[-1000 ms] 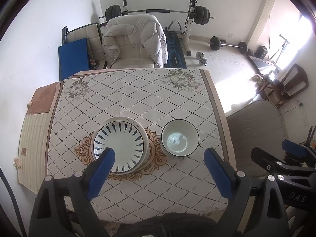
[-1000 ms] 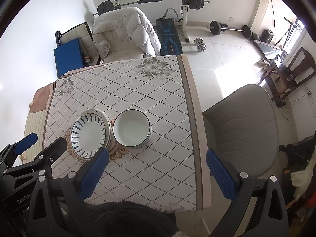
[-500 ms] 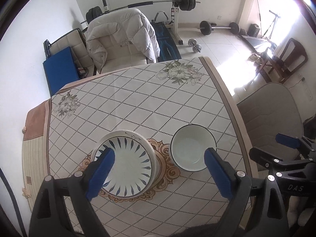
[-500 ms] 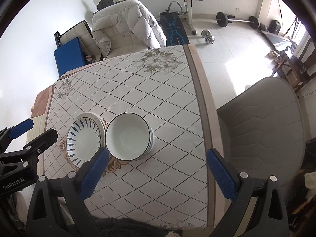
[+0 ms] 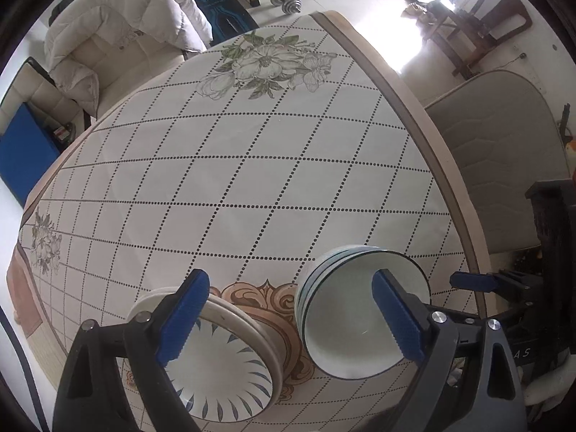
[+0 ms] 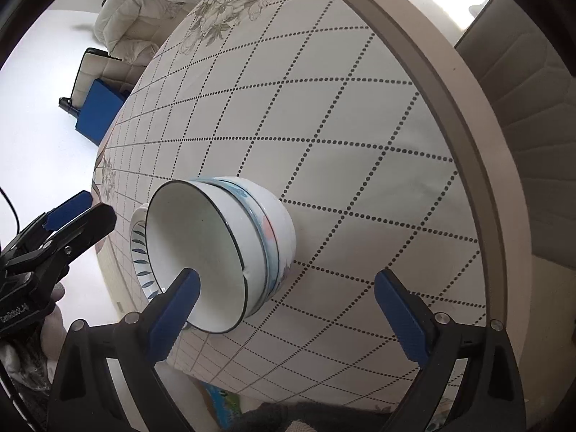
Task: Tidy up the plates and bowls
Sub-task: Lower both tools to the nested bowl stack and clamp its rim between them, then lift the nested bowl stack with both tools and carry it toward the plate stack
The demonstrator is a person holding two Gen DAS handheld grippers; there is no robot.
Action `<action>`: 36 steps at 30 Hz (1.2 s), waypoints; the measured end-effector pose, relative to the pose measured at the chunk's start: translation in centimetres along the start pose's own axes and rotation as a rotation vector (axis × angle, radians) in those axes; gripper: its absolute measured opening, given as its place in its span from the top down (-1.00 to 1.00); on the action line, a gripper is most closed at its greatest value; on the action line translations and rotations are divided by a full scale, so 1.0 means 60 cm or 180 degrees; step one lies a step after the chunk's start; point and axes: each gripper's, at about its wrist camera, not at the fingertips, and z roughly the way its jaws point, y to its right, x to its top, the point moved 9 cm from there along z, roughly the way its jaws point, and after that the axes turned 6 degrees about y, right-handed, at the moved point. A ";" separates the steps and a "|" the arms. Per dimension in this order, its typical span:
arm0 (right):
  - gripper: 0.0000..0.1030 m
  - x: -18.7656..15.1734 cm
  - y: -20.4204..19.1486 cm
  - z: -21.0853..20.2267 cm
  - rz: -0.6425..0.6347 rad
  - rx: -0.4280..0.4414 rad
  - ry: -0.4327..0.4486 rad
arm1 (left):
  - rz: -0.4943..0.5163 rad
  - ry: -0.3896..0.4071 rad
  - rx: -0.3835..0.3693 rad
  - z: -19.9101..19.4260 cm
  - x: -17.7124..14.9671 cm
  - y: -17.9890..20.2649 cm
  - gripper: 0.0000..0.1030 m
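Note:
A stack of white bowls with dark rims [image 5: 356, 324] [image 6: 230, 244] stands on the patterned tablecloth [image 5: 252, 180] near the table's front. To its left lies a stack of white plates with blue leaf marks [image 5: 223, 370]; only a sliver of it shows behind the bowls in the right wrist view [image 6: 138, 248]. My left gripper [image 5: 291, 320] is open and empty, low over both stacks. My right gripper [image 6: 288, 313] is open and empty, its left finger [image 6: 176, 309] in front of the bowl rim. The left gripper also shows in the right wrist view [image 6: 61, 237].
A grey padded chair [image 5: 504, 165] stands by the table's right edge [image 6: 468, 144]. A cream armchair with a white jacket [image 5: 118, 39] and a blue pad [image 5: 21, 151] are beyond the far side. Dumbbells [image 5: 286, 0] lie on the floor.
Both grippers have dropped much closer to the table and moved in toward the plates and bowls. Both stay open. The stacks have not moved.

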 end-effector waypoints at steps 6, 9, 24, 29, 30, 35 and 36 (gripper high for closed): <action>-0.93 0.005 -0.006 0.048 0.0188 0.0301 -0.0140 | 0.0111 -0.0450 -0.0422 0.073 0.006 0.013 -0.79; -0.81 0.005 -0.012 0.072 0.0205 0.0399 -0.0146 | 0.0084 -0.0615 -0.0687 0.093 -0.004 0.025 -0.79; -0.57 -0.011 -0.031 0.135 0.0327 0.0870 -0.0210 | -0.0418 -0.1013 -0.1198 0.153 -0.061 0.015 -0.03; -0.37 -0.010 -0.026 0.157 0.0387 0.0936 -0.0310 | -0.0386 -0.1064 -0.1297 0.162 -0.063 0.036 -0.05; -0.37 -0.010 -0.027 0.161 0.0392 0.0941 -0.0317 | -0.0381 -0.1052 -0.1281 0.164 -0.062 0.040 -0.06; -0.27 -0.014 -0.021 0.155 0.0356 0.0935 -0.0283 | -0.0424 -0.0992 -0.1266 0.171 -0.065 0.050 -0.07; -0.25 -0.014 -0.017 0.152 0.0381 0.0935 -0.0268 | -0.0431 -0.0981 -0.1252 0.170 -0.066 0.050 -0.07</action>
